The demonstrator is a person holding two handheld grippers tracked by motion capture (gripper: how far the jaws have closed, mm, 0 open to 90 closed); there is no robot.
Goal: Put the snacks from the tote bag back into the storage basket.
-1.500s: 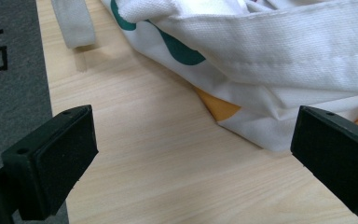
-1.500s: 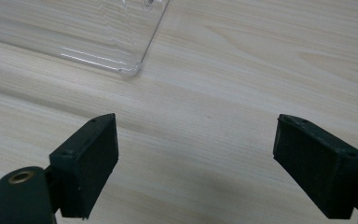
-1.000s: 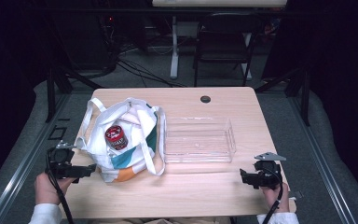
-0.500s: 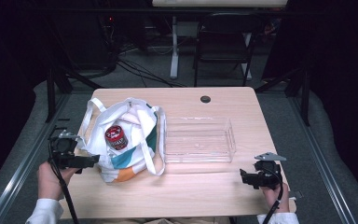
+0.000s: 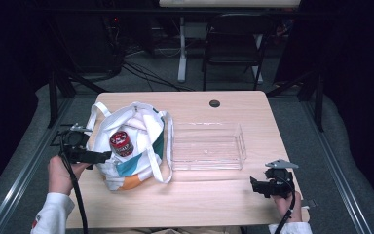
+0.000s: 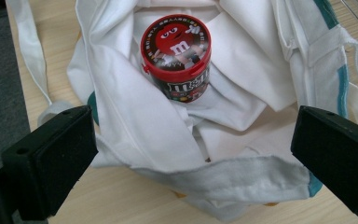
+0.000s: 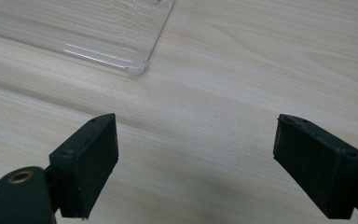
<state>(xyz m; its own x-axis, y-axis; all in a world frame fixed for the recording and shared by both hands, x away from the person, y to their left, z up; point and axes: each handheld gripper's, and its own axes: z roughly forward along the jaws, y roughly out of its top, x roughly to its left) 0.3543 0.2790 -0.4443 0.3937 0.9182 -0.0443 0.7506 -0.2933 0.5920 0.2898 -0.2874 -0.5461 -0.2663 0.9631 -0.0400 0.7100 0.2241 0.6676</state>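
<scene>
One red-lidded tub (image 6: 176, 56) reads "m&m's", bagged (image 6: 242, 107).

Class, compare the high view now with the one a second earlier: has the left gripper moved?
Yes. The left gripper has moved away from the person along the table's left side, toward the mouth of the white tote bag; the bag stayed put.

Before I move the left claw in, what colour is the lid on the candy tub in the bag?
Red, with a cartoon face printed on top; the candy tub shows best in the left gripper view.
</scene>
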